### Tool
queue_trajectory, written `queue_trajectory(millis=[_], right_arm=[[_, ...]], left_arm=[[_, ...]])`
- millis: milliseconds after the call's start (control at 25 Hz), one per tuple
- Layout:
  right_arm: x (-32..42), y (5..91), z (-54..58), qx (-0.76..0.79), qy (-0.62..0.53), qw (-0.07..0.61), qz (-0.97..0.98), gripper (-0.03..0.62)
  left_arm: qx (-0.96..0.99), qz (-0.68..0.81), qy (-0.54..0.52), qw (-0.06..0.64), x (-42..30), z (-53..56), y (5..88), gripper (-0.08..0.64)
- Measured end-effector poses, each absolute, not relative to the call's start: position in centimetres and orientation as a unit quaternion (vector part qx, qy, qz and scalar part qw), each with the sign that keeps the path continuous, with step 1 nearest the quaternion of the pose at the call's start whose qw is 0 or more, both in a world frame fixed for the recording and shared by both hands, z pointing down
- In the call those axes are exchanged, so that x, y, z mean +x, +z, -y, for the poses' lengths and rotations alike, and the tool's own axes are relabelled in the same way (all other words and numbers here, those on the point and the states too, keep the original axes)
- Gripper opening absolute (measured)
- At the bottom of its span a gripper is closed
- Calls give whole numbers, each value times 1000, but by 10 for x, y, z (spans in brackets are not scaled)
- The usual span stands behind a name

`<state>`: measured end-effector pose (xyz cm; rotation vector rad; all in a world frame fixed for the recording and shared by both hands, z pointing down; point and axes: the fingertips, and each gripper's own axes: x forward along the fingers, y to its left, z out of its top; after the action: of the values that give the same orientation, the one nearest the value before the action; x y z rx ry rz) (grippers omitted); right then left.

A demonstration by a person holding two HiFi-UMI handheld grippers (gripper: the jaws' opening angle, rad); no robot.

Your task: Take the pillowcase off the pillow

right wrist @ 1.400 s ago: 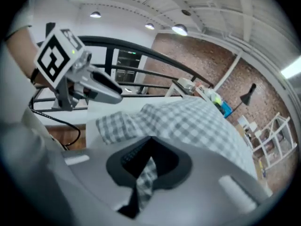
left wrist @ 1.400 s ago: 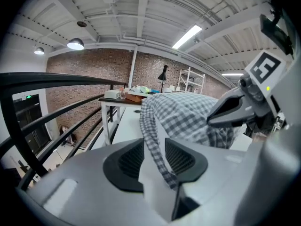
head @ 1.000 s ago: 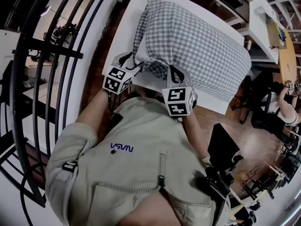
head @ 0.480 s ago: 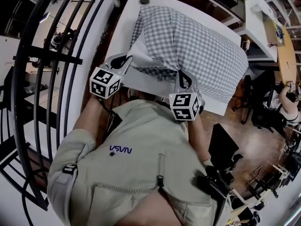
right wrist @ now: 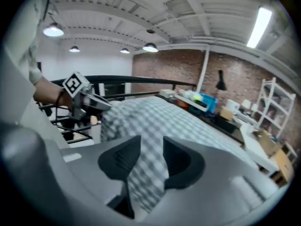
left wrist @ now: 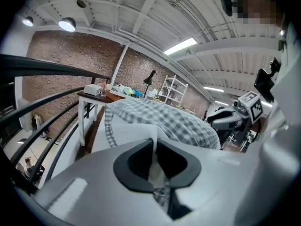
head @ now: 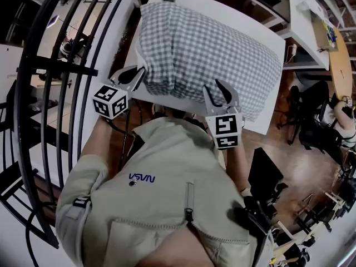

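Pinching pillowcase (head: 211,49) edge, left gripper (head: 138,75) jaws closed; right gripper (head: 216,90) jaws just opening, pillowcase loose between them.

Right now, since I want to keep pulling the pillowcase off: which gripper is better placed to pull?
Left. The left gripper is shut on the pillowcase edge; on the right gripper the jaws have just been opening, its fabric lying loose between them.

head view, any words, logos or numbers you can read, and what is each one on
"VSVN": blue print on the person's jacket, likely "NASA" seen upside down.
left gripper's cube and right gripper's cube: black-and-white square markers, no words.
pillowcase: checks only, no print.
Anything on the background shelves is too small to read.
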<state>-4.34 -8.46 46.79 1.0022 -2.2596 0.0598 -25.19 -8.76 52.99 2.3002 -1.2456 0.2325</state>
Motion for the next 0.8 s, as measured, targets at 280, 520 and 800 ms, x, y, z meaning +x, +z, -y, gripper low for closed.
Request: queue_trajectory(millis=[280,520,800], right_arm=[[-136,536,70,282,-43,445,849,175],[-44,508,121,425,-103,475,763,19],[64,504,131,500,-72,514,693,14]], left_arm=[[882,385,23,269,-161,88,503,21],[871,411,-31,270,-210,88,471,21],[827,458,-22,325,-247,68,521,21]])
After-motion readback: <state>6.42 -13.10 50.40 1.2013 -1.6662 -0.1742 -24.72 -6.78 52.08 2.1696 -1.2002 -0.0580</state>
